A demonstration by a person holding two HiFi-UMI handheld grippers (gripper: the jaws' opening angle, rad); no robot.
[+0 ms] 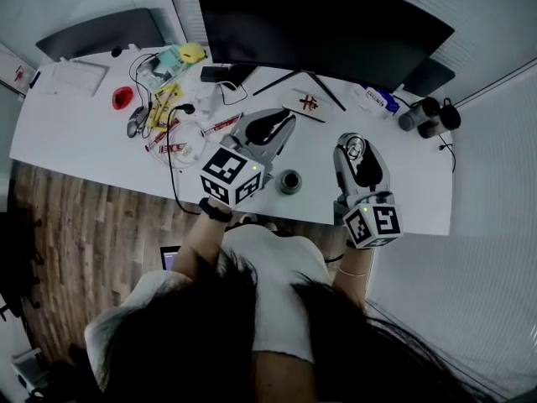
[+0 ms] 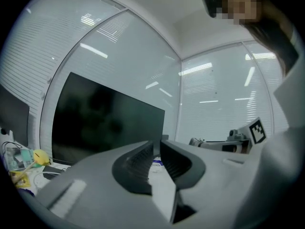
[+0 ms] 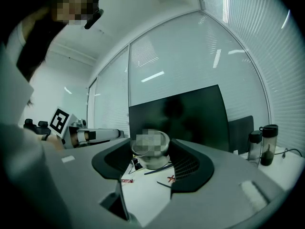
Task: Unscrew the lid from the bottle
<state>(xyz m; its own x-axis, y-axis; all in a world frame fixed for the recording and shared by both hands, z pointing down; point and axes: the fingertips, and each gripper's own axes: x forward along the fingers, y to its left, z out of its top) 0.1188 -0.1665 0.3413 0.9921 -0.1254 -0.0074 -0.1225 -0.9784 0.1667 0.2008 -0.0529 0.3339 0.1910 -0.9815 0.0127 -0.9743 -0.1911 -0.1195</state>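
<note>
A small shiny metal bottle (image 1: pixel 357 151) sits between the jaws of my right gripper (image 1: pixel 358 143), held above the white table's near edge. In the right gripper view both dark pads press the bottle (image 3: pixel 151 160) from either side, with my right gripper (image 3: pixel 152 152) shut on it. My left gripper (image 1: pixel 284 124) hovers to the left, pointing towards the monitor. Its jaws (image 2: pixel 157 148) stand almost together with only a thin slit and nothing in it. A small round dark lid-like thing (image 1: pixel 290 181) lies on the table between the two grippers.
A large dark monitor (image 1: pixel 319 23) stands at the table's back. Cables, packets, a red thing (image 1: pixel 122 97) and a yellow thing (image 1: pixel 191 52) clutter the left half. Two dark tumblers (image 1: pixel 428 114) stand far right. The white table (image 1: pixel 75 133) ends just before the person's body.
</note>
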